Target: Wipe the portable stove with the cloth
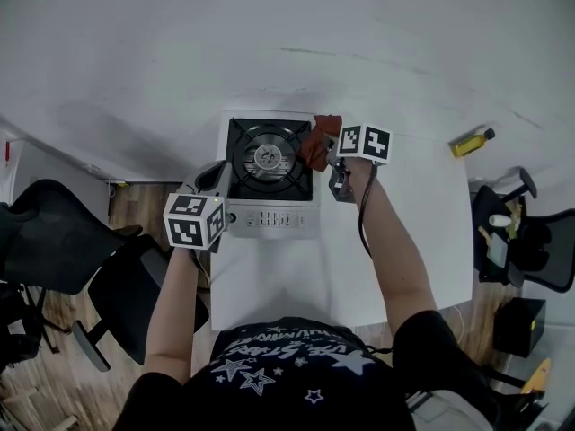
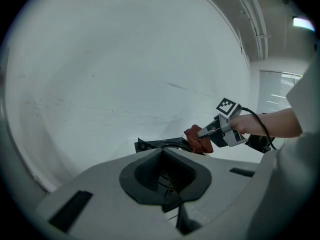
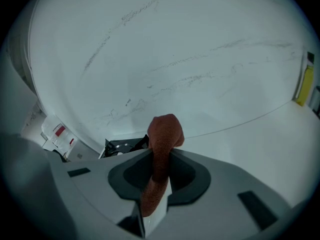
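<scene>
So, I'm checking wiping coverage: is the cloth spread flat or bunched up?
Bunched up. The cloth sticks out as a wad pinched in the right gripper, at the stove's right rim.

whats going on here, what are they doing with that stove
A person at a white table holds a hand-held gripper in each hand. The right hand-held gripper is shut on a reddish-brown cloth and holds it at the back right corner of the portable stove. The left hand-held gripper is by the stove's front left corner, jaws together with nothing in them.
</scene>
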The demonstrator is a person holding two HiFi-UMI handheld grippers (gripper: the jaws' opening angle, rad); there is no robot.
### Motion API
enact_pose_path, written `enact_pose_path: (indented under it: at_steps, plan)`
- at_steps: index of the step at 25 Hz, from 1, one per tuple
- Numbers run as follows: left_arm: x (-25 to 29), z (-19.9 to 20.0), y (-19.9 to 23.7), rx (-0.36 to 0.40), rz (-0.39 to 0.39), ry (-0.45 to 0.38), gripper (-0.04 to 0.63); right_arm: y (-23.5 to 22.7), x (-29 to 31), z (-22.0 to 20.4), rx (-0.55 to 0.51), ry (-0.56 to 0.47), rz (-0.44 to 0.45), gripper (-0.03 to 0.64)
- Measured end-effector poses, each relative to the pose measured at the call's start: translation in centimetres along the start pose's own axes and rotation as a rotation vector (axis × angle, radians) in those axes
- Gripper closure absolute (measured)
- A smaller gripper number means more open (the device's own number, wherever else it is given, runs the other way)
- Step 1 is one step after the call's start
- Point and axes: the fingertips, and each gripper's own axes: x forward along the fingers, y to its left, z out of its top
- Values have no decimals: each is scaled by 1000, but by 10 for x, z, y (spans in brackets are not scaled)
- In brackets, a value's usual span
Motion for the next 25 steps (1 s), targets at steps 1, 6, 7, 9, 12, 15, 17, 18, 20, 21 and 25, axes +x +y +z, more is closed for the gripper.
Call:
enact_pose_path:
  at_steps: [1, 6, 7, 9, 12, 15, 17, 18, 20, 21, 25]
  plan:
    - [-1, 1, 0, 1, 0, -2, 588, -2, -2, 1, 4, -5, -1, 548]
    - [-9, 9, -1, 6, 1, -22, 588, 12, -20, 8, 14, -38, 55, 549]
    - [-12, 11, 0, 6, 3, -28, 588, 21, -25, 10, 9, -47, 78, 549]
    - [-16, 14, 1, 5, 8, -38, 588, 44, -34, 14, -4, -64, 135, 549]
    - [-24, 15, 3, 2, 17, -46, 588, 83, -46, 19, -28, -83, 223, 549]
    - [-32, 15, 7, -5, 24, -50, 588, 124, -53, 19, -61, -89, 296, 549]
    - [-37, 15, 12, -9, 31, -53, 588, 150, -53, 15, -82, -82, 337, 549]
    - [-39, 15, 14, -11, 35, -54, 588, 162, -51, 11, -87, -76, 354, 549]
    - [-42, 14, 18, -18, 41, -56, 588, 184, -44, 2, -87, -57, 386, 549]
    - [-43, 13, 19, -22, 43, -56, 588, 193, -39, -3, -85, -45, 400, 549]
    - [-43, 7, 26, -34, 48, -48, 588, 227, -15, -24, -104, 14, 432, 549]
